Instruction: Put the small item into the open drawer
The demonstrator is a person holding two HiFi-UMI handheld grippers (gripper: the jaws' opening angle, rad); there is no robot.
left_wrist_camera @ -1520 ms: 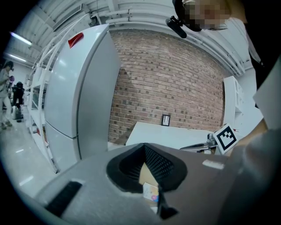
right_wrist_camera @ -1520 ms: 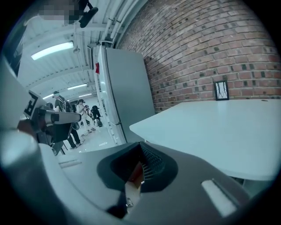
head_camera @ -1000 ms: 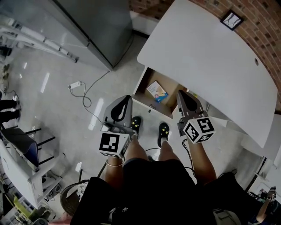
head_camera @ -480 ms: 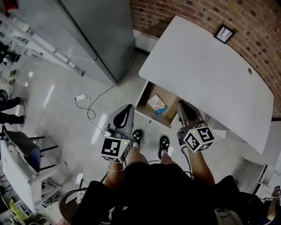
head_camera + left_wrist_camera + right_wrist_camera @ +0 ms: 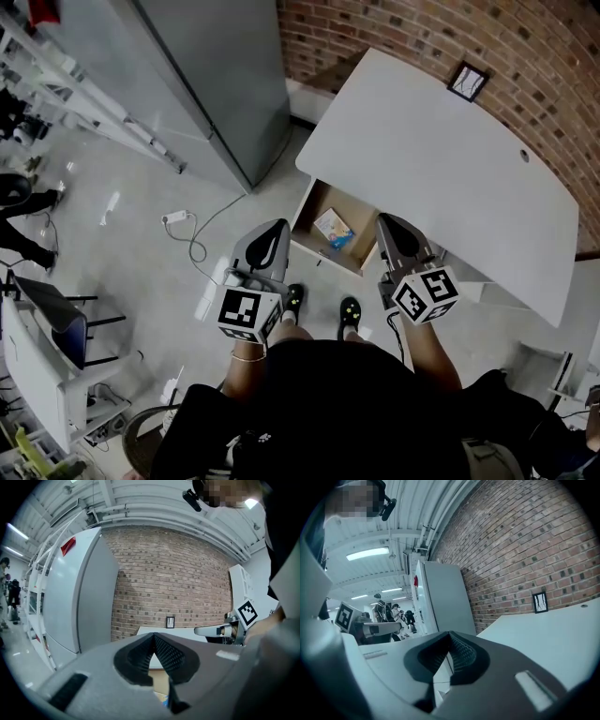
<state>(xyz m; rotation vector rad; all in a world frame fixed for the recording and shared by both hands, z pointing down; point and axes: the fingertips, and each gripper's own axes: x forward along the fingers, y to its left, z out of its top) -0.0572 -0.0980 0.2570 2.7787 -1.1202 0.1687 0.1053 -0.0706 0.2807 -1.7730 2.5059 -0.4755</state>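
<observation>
The room is bright and evenly lit. A long ceiling lamp [image 5: 368,553] glows white in the right gripper view, and the pale floor [image 5: 103,253] in the head view carries small patches of glare. Shadows are soft. Both gripper views bend strongly and have black corners. Up close, the left gripper [image 5: 153,637] and the right gripper [image 5: 450,634] look blurred; the brick wall [image 5: 178,583] is sharper.

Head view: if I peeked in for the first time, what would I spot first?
Probably the big white desk against the brick wall, with its drawer pulled open and a small box lying inside. Just below it, the left gripper and the right gripper stick out in front of the person. Each is shut and empty and carries a black-and-white marker cube.
</observation>
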